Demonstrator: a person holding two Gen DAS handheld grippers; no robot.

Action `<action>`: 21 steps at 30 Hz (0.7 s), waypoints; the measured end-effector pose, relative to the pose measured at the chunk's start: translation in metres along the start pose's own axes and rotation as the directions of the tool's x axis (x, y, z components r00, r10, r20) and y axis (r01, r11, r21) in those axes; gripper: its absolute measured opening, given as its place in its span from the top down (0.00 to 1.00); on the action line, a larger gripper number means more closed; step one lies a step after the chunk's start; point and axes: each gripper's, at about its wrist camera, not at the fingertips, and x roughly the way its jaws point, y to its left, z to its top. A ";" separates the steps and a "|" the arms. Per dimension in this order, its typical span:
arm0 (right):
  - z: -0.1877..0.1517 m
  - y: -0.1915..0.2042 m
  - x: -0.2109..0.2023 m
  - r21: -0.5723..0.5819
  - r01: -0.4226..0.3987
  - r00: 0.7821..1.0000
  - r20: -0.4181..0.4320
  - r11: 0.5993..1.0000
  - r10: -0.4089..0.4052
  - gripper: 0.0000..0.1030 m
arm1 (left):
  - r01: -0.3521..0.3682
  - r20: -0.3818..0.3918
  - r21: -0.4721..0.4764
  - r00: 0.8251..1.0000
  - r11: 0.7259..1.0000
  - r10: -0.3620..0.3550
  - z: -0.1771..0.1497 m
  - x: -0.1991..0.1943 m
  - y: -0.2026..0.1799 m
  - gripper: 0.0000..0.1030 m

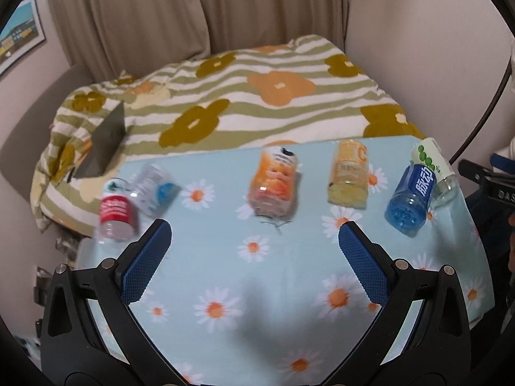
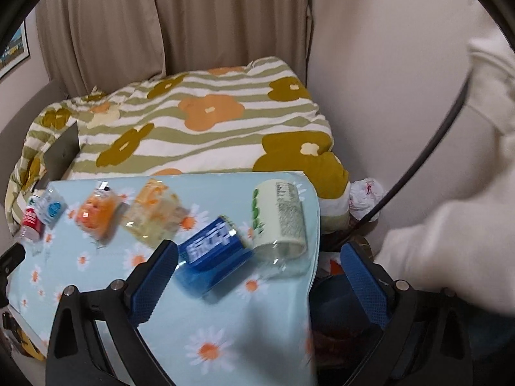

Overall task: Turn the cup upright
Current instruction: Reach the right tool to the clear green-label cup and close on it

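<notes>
Your left gripper (image 1: 255, 234) is spread wide, empty, low in frame. Your right gripper (image 2: 259, 259) likewise, with the blue cup (image 2: 210, 251) lying between its fingers. Six cups lie tipped across mid-frame on the daisy cloth (image 1: 273, 289); the striped blanket (image 1: 257, 96) sits above.

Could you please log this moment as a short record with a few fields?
surface: table under a daisy-print cloth
cups: six cut-bottle cups in a row
left end: red cup, clear cup
middle: orange cup, yellow cup
right end: blue cup, touching green cup
left tongs: open, empty
right tongs: open, empty, nearest the blue cup
behind: flowered quilt
</notes>
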 end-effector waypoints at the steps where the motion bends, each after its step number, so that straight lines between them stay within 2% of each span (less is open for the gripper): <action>1: 0.003 -0.002 0.006 -0.009 0.002 1.000 -0.005 1.000 -0.002 0.03 | 0.003 -0.006 0.002 1.000 1.000 -0.003 0.000 0.004 -0.005 0.00; 3: 0.010 -0.007 0.021 -0.038 -0.002 1.000 -0.013 0.999 0.002 0.04 | 0.010 -0.022 0.010 1.000 1.000 -0.010 0.001 0.014 -0.018 0.00; 5: 0.014 -0.010 0.034 -0.054 -0.020 1.000 -0.025 0.998 0.019 0.15 | 0.022 -0.034 0.015 0.999 1.000 -0.022 0.002 0.024 -0.029 0.00; 11: 0.018 -0.018 0.071 -0.054 -0.056 0.994 -0.092 0.997 0.051 0.27 | 0.050 -0.062 0.048 0.997 0.998 -0.047 0.006 0.045 -0.056 0.00; 17: 0.016 -0.023 0.094 -0.059 -0.074 0.987 -0.148 0.995 0.065 0.34 | 0.071 -0.088 0.073 0.994 0.995 -0.064 0.008 0.059 -0.074 0.00; 21: 0.020 -0.028 0.101 -0.050 -0.086 0.985 -0.153 0.995 0.077 0.36 | 0.076 -0.103 0.079 0.992 0.994 -0.068 0.008 0.065 -0.080 0.00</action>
